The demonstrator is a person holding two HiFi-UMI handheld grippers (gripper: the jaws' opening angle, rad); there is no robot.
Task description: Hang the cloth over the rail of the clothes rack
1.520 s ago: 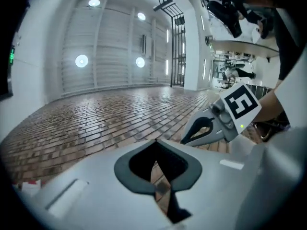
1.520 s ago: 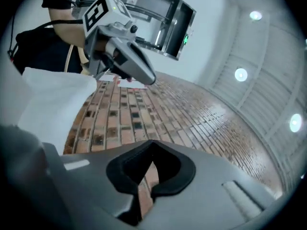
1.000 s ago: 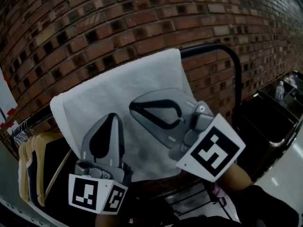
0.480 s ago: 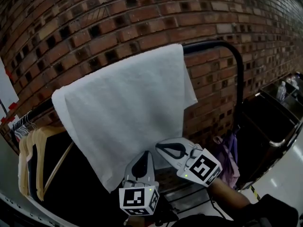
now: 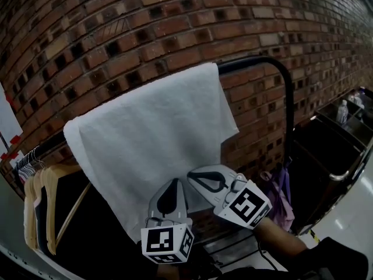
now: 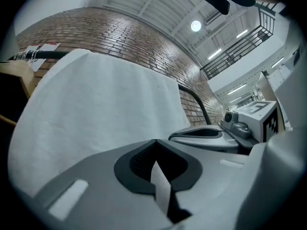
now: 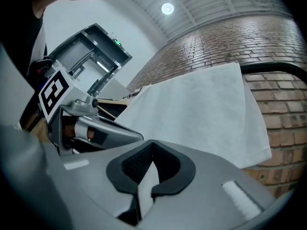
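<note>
Left claw [image 5: 172,184] and right claw [image 5: 192,178], both pressed together and pinching nothing, hover side by side at 6 o'clock in the head view, tips pointing up toward the lower edge of a white cloth [image 5: 151,139]. Each gripper view shows its own jaws meeting at the tips, with only a sliver of the pale cloth visible through the gap behind them. The right claw lies tilted, its marker cube [image 5: 245,205] toward 4 o'clock, and the person's bare forearm [image 5: 281,238] trails off toward 5 o'clock. The left claw stands nearly upright above its own marker cube [image 5: 166,244].

Just beyond the claws, the cloth is draped over the black rail [image 5: 256,62] of the clothes rack. It fills the middle of the view, hanging in a broad sheet with its top fold running from 9 o'clock up toward 1 o'clock. To the right of the cloth the bare rail curves down into an upright post at 3 o'clock.

At 8 o'clock, wooden hangers [image 5: 42,206] carrying dark clothes [image 5: 87,238] crowd the lower end of the rail. A purple bag [image 5: 281,192] hangs low beside the post at 4 o'clock, with dark bins [image 5: 326,147] farther off at 3 o'clock. A red brick wall [image 5: 145,22] closes off the background from 9 o'clock to 3 o'clock.
</note>
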